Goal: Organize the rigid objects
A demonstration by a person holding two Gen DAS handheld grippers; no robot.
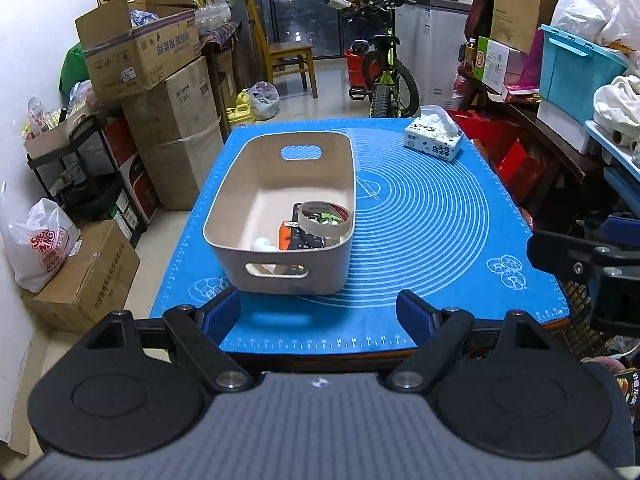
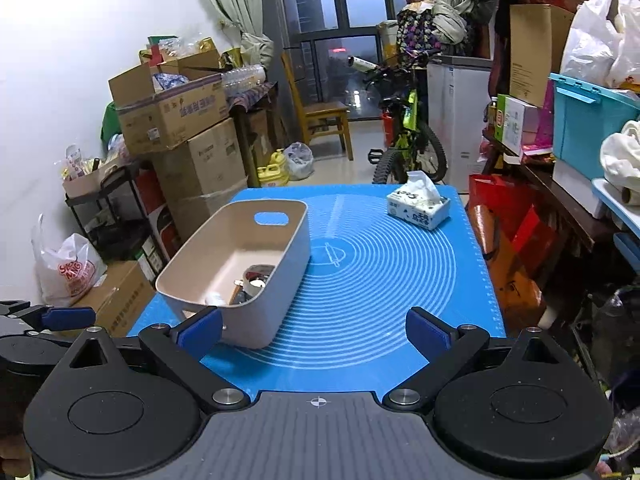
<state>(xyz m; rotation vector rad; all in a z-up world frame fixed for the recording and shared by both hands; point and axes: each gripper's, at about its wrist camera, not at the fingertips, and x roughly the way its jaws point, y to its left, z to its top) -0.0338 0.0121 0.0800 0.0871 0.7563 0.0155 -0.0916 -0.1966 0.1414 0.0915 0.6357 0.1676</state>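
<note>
Surface: A blue mat [image 1: 420, 216] printed with pale rings covered the table, its near edge marked like a ruler.
Room: Stacked cardboard boxes [image 1: 160, 92] stood left of the mat, a bicycle [image 1: 384, 76] and a wooden chair [image 1: 288, 52] beyond its far edge before a dark window, and cluttered shelves to its right.
Bin: A beige bin [image 1: 280, 200] sat on the left half of the mat, its long axis running from the near edge toward the far edge, a handle slot in each short end.
Contents: A roll of tape [image 1: 325, 220] lay tilted in the bin's near end atop small items too jumbled to name.
Tissue box: It [image 1: 434, 142] rested at the mat's far right corner, well apart from the bin.
Left gripper [image 1: 320, 312]: Fingers spread wide and empty above the mat's near edge, just short of the bin.
Right gripper [image 2: 314, 330]: Fingers likewise wide and empty, its left pad [image 2: 200, 330] in front of the bin's near corner.
</note>
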